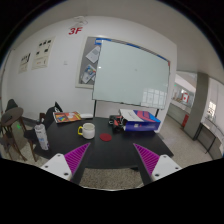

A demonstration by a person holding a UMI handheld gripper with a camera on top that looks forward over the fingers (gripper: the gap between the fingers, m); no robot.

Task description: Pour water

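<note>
A white mug (87, 130) stands on the dark table (120, 150), beyond my fingers and a little left. A clear bottle (41, 137) stands upright further left, near the table's left edge. My gripper (112, 160) is low over the near part of the table. Its fingers are wide apart, the purple pads (76, 157) face inward, and nothing is between them. The mug and bottle are both well ahead of the fingertips.
A small red round object (105, 136) lies right of the mug. A colourful box (140, 118) sits at the table's far right, and books (68, 117) at the far left. A chair (17, 122) stands left of the table. A whiteboard (130, 73) hangs on the back wall.
</note>
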